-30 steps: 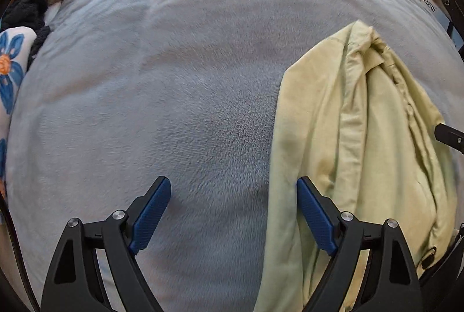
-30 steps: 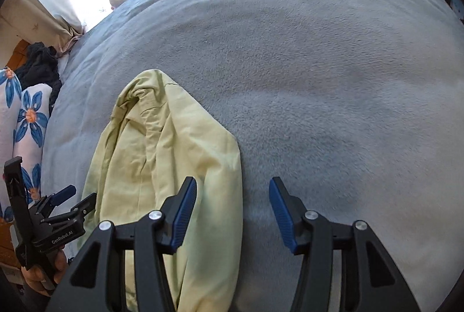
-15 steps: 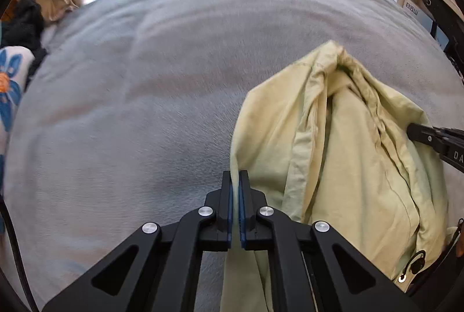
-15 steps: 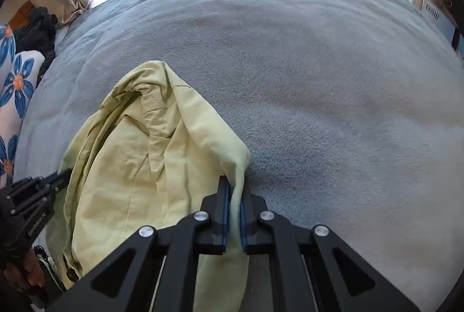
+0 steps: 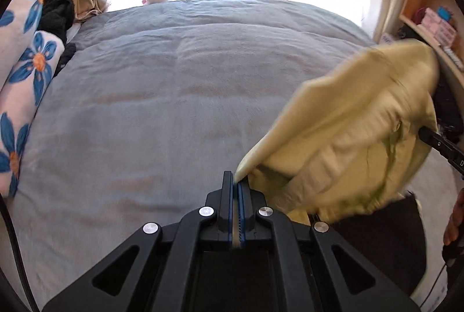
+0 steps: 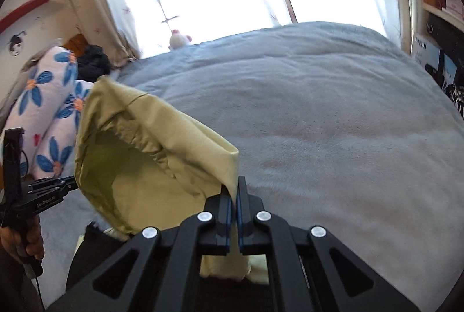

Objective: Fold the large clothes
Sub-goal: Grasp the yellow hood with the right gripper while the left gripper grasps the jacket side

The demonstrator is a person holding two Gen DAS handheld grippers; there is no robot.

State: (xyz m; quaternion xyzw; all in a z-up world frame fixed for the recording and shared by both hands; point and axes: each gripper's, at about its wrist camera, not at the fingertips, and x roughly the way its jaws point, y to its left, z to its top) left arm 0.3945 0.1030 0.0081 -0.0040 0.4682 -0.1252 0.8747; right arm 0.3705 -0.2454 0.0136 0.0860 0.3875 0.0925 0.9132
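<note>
Moved: you've lifted the yellow shirt [image 5: 348, 126] off the grey bed [image 5: 162, 97] since earlier.
L gripper [image 5: 235, 190]: clamped on its edge.
R gripper [image 6: 234, 196]: same.
Why: two held edges spread it for folding.

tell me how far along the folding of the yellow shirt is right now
Early stage. Done: both grippers have pinched an edge of the pale yellow shirt. In hand: the left gripper and right gripper hold it bunched above the grey blanket. Left: spreading it flat and making every fold; none shows yet.
</note>
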